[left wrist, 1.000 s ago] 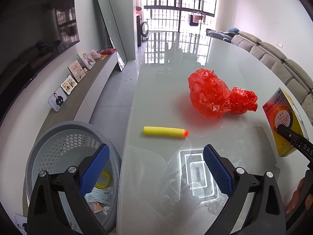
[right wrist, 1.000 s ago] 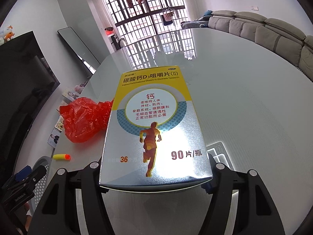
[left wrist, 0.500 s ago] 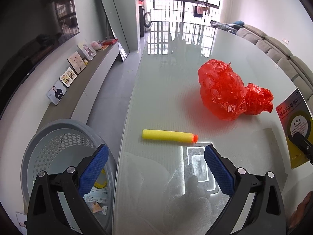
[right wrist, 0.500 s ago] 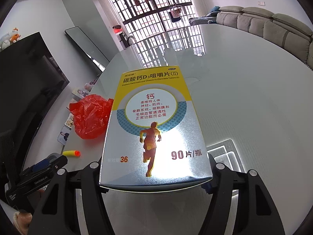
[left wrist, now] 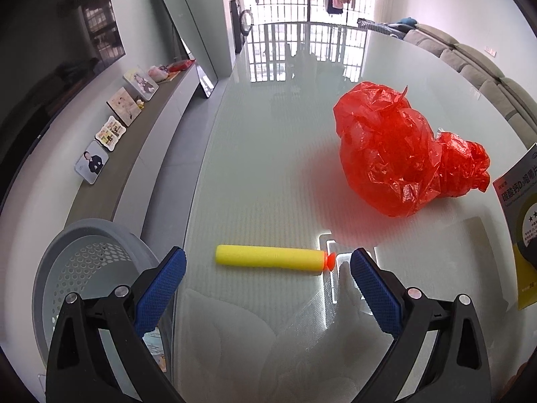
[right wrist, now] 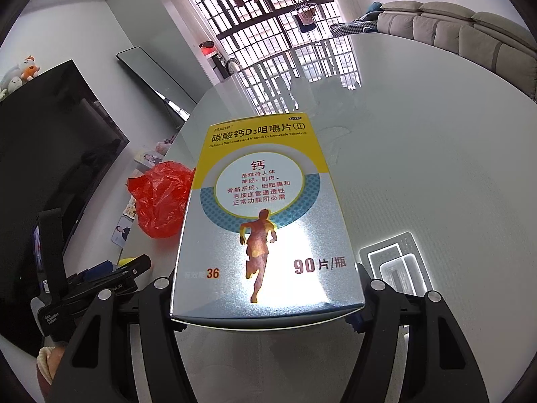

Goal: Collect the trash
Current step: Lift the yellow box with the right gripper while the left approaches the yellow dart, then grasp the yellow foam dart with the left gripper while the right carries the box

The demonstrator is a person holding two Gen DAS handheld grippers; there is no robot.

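1. The left gripper (left wrist: 268,265) has its jaws wide apart with nothing between the blue pads (left wrist: 376,295); they hang just above the glass worktop (left wrist: 268,154).
2. Just ahead of those jaws lies a yellow foam dart (left wrist: 270,256) with an orange tip, flat on the worktop and crosswise to the jaws, its tip pointing toward the right-hand pad. It touches neither pad.
3. The right gripper (right wrist: 265,299) has its jaws part-way open and clamped on the near end of a calcium tablet box (right wrist: 265,221), yellow on top and silver below, which juts forward over the worktop with its printed face up.
4. Beyond the dart, well apart from it, a crumpled red plastic bag (left wrist: 396,154) sits on the worktop; in the right wrist view the same bag shows just left of the held box.
5. The box edge appears at the right border of the left wrist view, beside the bag.
6. Off the worktop's left edge, lower down, stands a grey perforated basket (left wrist: 84,258) holding some paper scraps.
7. Farther left a low shelf carries a row of framed pictures (left wrist: 91,165) below a dark television screen (left wrist: 50,53).
8. A grey sofa (left wrist: 486,67) runs along the far right side.
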